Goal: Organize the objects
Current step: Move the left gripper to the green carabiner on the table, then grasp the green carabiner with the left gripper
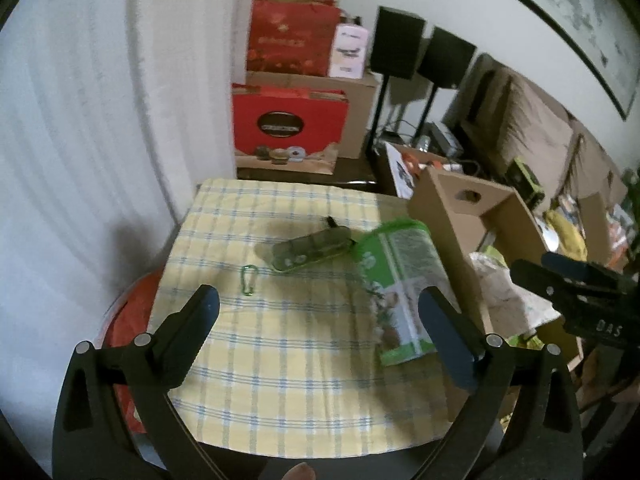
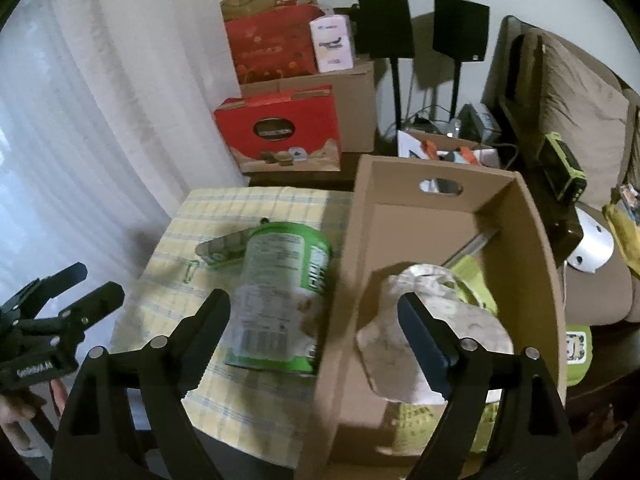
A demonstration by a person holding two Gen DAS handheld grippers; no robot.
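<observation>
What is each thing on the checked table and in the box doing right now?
Left hand-held gripper: open, holding nothing.
Right hand-held gripper: open, holding nothing.
Green-and-white printed pouch: lying flat on the yellow checked tablecloth.
Green translucent plastic case: lying on the cloth, lid closed.
Small green carabiner clip: lying flat.
Brown cardboard box: open-topped, partly filled.
Crumpled whitish bag: inside the box.

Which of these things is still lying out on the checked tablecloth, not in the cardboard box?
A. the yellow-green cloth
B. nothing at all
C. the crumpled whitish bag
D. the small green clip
D: the small green clip lies on the bare checked tablecloth, while the whitish bag and yellow-green cloth sit inside the cardboard box.
</observation>
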